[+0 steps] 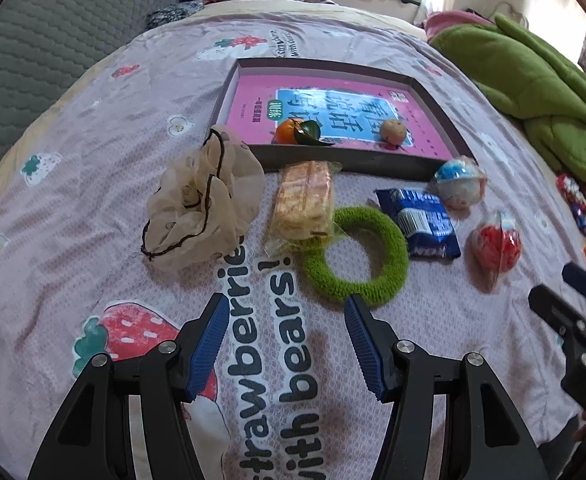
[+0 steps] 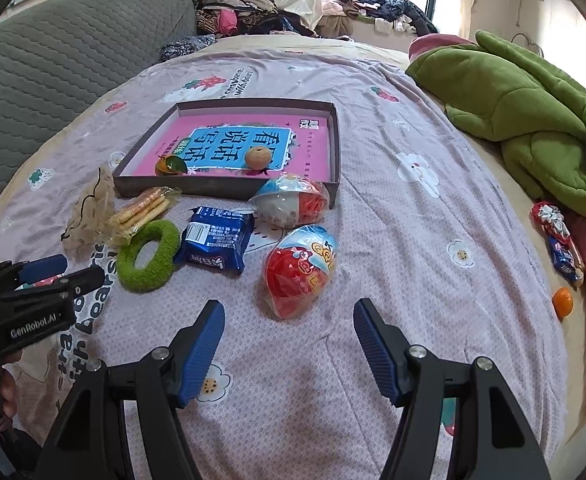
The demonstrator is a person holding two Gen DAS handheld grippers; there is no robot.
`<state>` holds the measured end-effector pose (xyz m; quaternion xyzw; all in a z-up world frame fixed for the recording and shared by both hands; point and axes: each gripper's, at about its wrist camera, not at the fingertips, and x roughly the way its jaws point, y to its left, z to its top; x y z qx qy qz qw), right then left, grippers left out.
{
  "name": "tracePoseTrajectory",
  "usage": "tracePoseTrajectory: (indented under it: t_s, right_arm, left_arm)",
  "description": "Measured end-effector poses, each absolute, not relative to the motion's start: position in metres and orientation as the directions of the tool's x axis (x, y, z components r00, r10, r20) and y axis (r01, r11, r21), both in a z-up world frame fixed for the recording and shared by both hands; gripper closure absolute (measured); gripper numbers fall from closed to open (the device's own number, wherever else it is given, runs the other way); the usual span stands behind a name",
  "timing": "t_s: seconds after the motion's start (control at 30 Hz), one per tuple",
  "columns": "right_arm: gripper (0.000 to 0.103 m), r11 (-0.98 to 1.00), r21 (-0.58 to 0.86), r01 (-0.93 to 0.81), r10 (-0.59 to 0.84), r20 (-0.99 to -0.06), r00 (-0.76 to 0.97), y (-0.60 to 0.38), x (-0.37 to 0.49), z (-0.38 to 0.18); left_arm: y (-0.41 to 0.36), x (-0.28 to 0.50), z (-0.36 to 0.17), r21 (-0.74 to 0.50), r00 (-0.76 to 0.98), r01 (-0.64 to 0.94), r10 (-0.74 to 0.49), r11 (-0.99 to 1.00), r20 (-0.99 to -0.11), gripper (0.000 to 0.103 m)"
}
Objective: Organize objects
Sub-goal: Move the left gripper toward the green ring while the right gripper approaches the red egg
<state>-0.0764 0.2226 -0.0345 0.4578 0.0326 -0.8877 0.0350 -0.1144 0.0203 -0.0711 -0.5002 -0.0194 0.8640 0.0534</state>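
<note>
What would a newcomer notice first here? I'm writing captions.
The tray mid-bed, holding a pink book, a tangerine and a brown ball. In front lies a row of loose things, the green ring and red egg brightest. Both open grippers hover near.

Lilac strawberry-print bedsheet, fuzzy green ring, blue snack packet, pink book.

The bedspread carries big dark lettering at the lower centre of the left wrist view, "strawberries with bears!" (partly cut by the frame edge). The pink book in the box shows large Chinese characters on a blue panel, upside down. At lower left of the right wrist view, the left gripper body reads "GenRobot.AI".
</note>
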Motion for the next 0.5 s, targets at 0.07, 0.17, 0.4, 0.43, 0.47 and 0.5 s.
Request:
tracePoseTrajectory:
  t_s: [0.07,0.17,0.4,0.43,0.47,0.5]
  right_arm:
    - [0.036,-0.996,-0.014,0.093,-0.043,-0.815,-0.578,0.223,-0.078,-0.034]
    - [0.036,-0.996,-0.016,0.093,-0.042,-0.812,-0.583,0.223,-0.080,-0.033]
    - [0.036,-0.996,-0.005,0.090,-0.048,-0.814,-0.579,0.225,-0.084,-0.037]
    - [0.036,-0.996,-0.003,0.087,-0.048,-0.814,-0.579,0.226,-0.084,-0.038]
    - [0.036,-0.996,0.002,0.086,-0.052,-0.813,-0.579,0.227,-0.085,-0.039]
    - [0.036,-0.996,0.005,0.086,-0.054,-0.814,-0.579,0.227,-0.085,-0.040]
  left_arm:
    - [0.021,-0.117,-0.071,-0.079,-0.495,-0.071,0.104,-0.994,-0.863,0.041]
    - [0.023,-0.122,-0.071,-0.072,-0.492,-0.076,0.100,-0.995,-0.865,0.041]
    - [0.027,-0.130,-0.075,-0.065,-0.481,-0.074,0.093,-0.995,-0.872,0.041]
    - [0.027,-0.131,-0.076,-0.067,-0.478,-0.073,0.094,-0.995,-0.873,0.041]
    - [0.027,-0.132,-0.077,-0.069,-0.476,-0.072,0.095,-0.995,-0.874,0.041]
    - [0.028,-0.132,-0.078,-0.070,-0.474,-0.072,0.096,-0.995,-0.875,0.041]
